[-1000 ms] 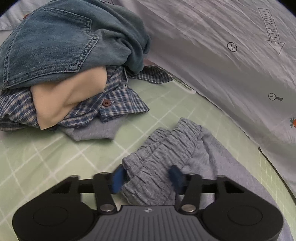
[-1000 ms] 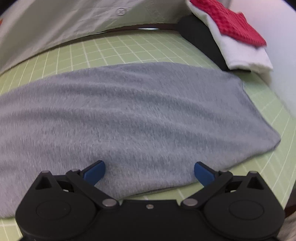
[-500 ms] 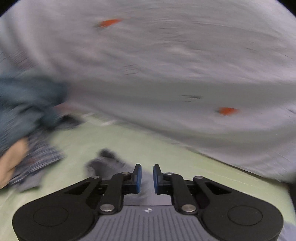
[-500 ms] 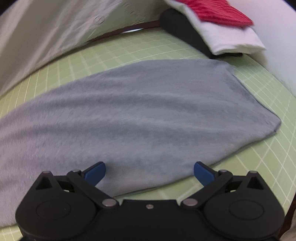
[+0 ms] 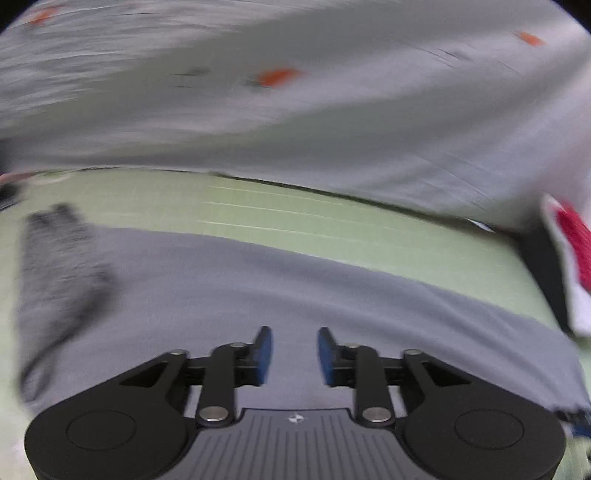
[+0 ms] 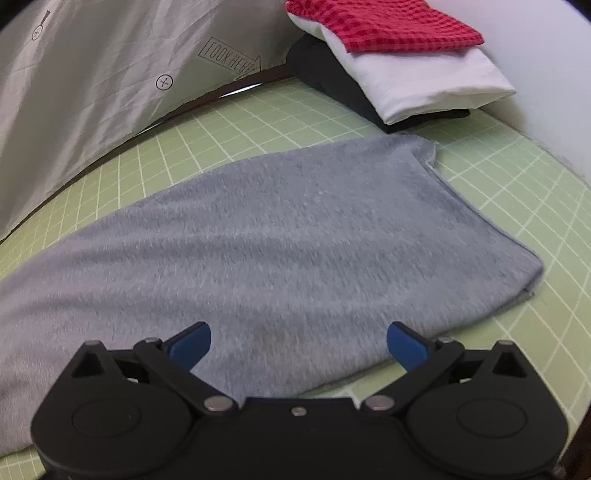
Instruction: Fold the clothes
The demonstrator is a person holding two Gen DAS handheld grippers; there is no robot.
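Grey knit garment [image 6: 280, 236] spread flat on the green grid-marked bench [image 6: 517, 192], both claws poised over it.

Left claw [image 5: 291, 354] part-open, right claw [image 6: 299, 343] wide apart, both empty. Folding well likely means gripping matching edges evenly. Only the blurred left view shows the gathered waistband [image 5: 55, 258]; the right shows a folded stack [image 6: 406, 62].

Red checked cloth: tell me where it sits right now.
In the right wrist view, the red checked cloth lies top right, topping a stack of white and black folded clothes.
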